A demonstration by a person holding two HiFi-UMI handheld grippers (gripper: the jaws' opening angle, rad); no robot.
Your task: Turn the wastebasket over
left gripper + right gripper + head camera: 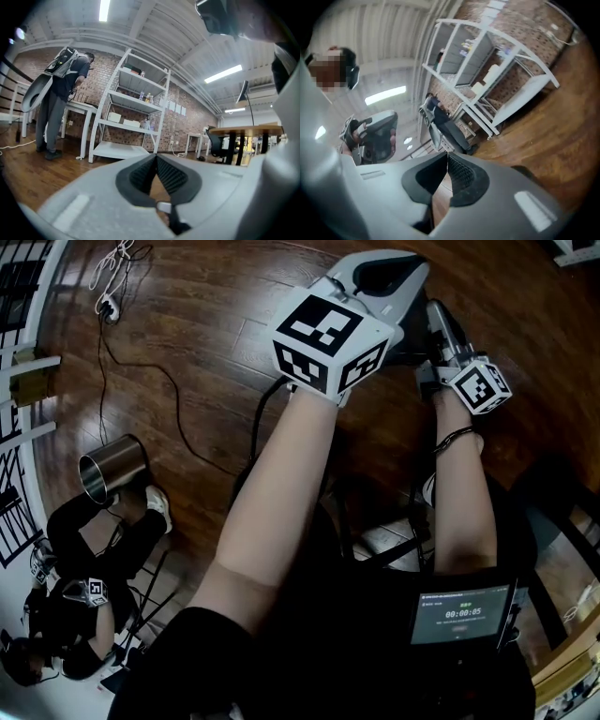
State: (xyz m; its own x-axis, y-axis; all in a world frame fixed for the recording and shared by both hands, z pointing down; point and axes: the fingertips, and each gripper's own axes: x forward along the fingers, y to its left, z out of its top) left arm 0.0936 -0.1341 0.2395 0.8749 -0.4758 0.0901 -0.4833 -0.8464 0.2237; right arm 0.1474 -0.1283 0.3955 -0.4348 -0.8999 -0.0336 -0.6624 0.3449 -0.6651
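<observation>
The wastebasket is a shiny steel cylinder on the wood floor at the far left of the head view, its open mouth showing toward the left. Both grippers are held out far from it, over bare floor. My left gripper is the white one behind the big marker cube, and its ribbed pads meet at the tips with nothing between them. My right gripper sits just to its right, rolled over, with the jaws also shut and empty. The right gripper view shows the left gripper in a hand.
A person in black crouches right beside the wastebasket. A black cable and power strip lie on the floor at upper left. White shelving, a standing person with a backpack and desks stand farther off.
</observation>
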